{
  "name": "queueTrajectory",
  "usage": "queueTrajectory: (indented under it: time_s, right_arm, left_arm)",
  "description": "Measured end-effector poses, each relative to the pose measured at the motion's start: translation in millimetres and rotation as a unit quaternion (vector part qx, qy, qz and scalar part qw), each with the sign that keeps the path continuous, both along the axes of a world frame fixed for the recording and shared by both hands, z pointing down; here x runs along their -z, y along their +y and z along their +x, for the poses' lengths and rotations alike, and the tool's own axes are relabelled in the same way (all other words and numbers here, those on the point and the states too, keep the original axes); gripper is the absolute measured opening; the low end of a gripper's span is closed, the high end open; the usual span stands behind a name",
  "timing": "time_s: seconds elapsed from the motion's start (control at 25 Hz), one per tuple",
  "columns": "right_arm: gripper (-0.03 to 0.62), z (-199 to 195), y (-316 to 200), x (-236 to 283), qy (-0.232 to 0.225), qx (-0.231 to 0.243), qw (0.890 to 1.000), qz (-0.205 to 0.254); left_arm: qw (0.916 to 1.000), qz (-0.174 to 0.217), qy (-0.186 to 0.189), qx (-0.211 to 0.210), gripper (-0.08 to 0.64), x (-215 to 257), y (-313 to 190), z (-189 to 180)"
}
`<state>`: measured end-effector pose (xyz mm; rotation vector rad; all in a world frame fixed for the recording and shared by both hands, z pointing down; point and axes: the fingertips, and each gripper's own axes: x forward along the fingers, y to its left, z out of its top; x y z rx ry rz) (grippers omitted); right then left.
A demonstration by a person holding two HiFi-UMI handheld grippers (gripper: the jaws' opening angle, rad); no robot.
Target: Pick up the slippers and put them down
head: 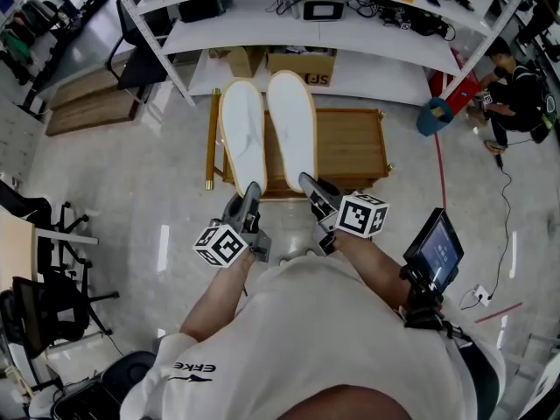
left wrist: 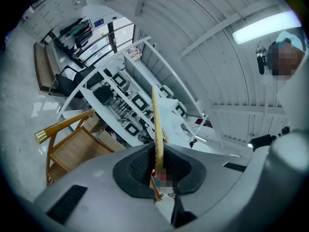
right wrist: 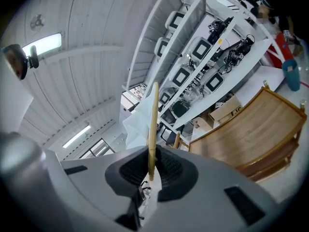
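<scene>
Two flat white slippers with tan rims are held out in front of me, soles up, over a low wooden table (head: 354,151). My left gripper (head: 250,192) is shut on the heel end of the left slipper (head: 242,134). My right gripper (head: 309,183) is shut on the heel end of the right slipper (head: 291,119). In the left gripper view the left slipper (left wrist: 157,124) stands edge-on, pinched between the black pads of the left gripper (left wrist: 158,170). The right gripper view shows the same for the right slipper (right wrist: 153,122), clamped in the right gripper (right wrist: 150,169).
White shelving (head: 350,33) with electronics and a cardboard box (head: 302,66) stands behind the table. A wooden pole (head: 211,138) lies at the table's left. A person (head: 512,94) crouches at the far right near a blue bucket (head: 433,116). Chairs (head: 39,274) stand at the left.
</scene>
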<state>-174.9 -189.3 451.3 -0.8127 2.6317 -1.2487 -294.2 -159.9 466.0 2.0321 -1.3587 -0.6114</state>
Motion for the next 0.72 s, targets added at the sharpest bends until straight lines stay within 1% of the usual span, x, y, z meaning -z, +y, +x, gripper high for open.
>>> queueTrajectory:
  time_s: [0.2,0.4,0.56,0.72]
  right_arm:
    - [0.032,1,3,1,0.000,-0.009,1.000,0.000]
    - [0.032,5,6,0,0.004,-0.036,0.999,0.001]
    - [0.032,17,13,-7,0.011,-0.071,0.997,-0.004]
    - [0.032,39,25,-17,0.020,-0.112,0.993,-0.011]
  left_arm:
    - [1.0000,-0.001,0.002,-0.008,0.031,1,0,2]
    - [0.9995,-0.003,0.007,-0.030,0.031,0,0,3]
    - [0.9981,-0.009,0.013,-0.059,0.031,-7,-1,10]
    - [0.9949,-0.008,0.019,-0.099,0.031,-14,1,30]
